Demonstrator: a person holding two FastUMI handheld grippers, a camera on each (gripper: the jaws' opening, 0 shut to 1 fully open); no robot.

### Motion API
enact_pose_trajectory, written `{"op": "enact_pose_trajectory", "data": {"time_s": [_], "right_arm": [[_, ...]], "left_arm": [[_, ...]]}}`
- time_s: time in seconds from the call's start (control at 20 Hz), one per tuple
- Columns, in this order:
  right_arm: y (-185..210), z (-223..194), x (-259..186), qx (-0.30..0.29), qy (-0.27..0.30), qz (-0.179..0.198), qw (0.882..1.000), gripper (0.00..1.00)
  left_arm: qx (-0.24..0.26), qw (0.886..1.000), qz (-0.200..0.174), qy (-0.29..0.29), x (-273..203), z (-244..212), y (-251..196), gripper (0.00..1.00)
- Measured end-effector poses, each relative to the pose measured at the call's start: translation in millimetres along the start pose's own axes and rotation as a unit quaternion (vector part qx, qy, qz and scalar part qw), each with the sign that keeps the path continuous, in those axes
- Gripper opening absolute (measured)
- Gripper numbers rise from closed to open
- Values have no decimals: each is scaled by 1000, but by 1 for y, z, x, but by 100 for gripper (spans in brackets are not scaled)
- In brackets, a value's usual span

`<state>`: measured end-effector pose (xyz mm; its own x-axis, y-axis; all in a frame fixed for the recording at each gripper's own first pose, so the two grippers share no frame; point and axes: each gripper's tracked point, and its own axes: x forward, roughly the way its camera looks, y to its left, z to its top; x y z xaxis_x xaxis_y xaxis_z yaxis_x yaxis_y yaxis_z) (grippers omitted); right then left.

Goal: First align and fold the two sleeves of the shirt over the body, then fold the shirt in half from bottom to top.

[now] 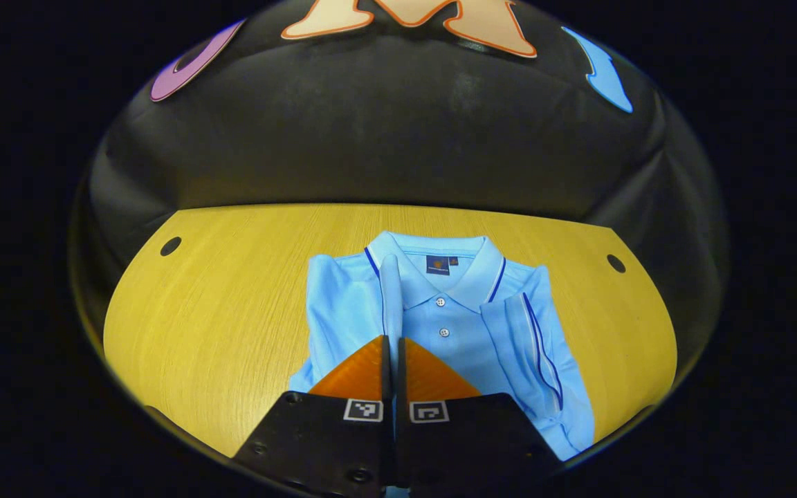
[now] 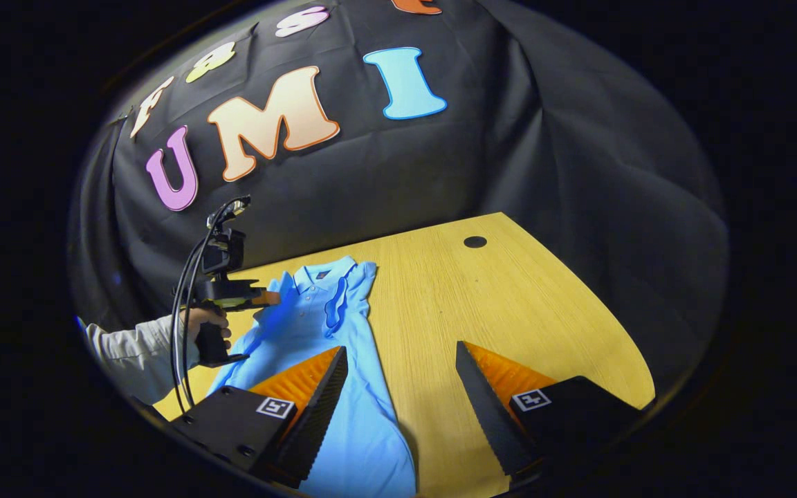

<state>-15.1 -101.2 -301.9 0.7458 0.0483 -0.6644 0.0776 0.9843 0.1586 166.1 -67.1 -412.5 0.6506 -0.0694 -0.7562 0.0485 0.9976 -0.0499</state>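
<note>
1. Folding the second sleeve is, by my reading, the step in hand: your left claw (image 1: 393,346) is clenched on a strip of light-blue fabric, the left sleeve (image 1: 391,290), which rises between its fingers and points toward the collar (image 1: 440,266).
2. The shirt (image 1: 454,325) lies face up on the wooden tabletop (image 1: 232,318), collar away from you, buttons showing on the placket.
3. The right sleeve (image 1: 533,339) already rests folded over the body, its dark piping running down the front.
4. In the right gripper view, your left claw (image 2: 270,297) is held by a hand (image 2: 205,325) just above the shirt's (image 2: 343,387) shoulder area, lifted off the tabletop (image 2: 509,304).
5. Your right claw (image 2: 402,380) is released, its fingers spread wide, one above the shirt's lower body and the other above bare wood; it holds nothing.
6. The next move likely calls for carrying the pinched sleeve across and laying it flat over the chest, aligned with the sleeve already folded, then letting go.
7. The bottom-to-top fold appears not yet begun; the hem (image 2: 364,470) lies near your right claw, well placed for that later grasp.
</note>
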Motion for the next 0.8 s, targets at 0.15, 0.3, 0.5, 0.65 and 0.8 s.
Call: {"op": "enact_pose_trajectory", "data": {"time_s": [0.15, 0.3, 0.5, 0.65, 0.8], "right_arm": [[6, 3, 2, 4, -6, 7, 1000, 98], [11, 6, 0, 7, -13, 12, 1000, 98], [19, 8, -5, 3, -26, 19, 999, 98], [13, 5, -15, -9, -36, 22, 999, 98], [21, -4, -26, -28, -37, 29, 999, 98]], "left_arm": [[-5, 1000, -18, -22, -12, 5, -8, 37], [6, 998, -15, -55, -42, 18, -4, 93], [4, 995, -22, -96, -91, 26, 3, 95], [-2, 992, -25, -125, -131, 27, 12, 95], [-1, 990, -19, -143, -169, 20, 26, 96]]}}
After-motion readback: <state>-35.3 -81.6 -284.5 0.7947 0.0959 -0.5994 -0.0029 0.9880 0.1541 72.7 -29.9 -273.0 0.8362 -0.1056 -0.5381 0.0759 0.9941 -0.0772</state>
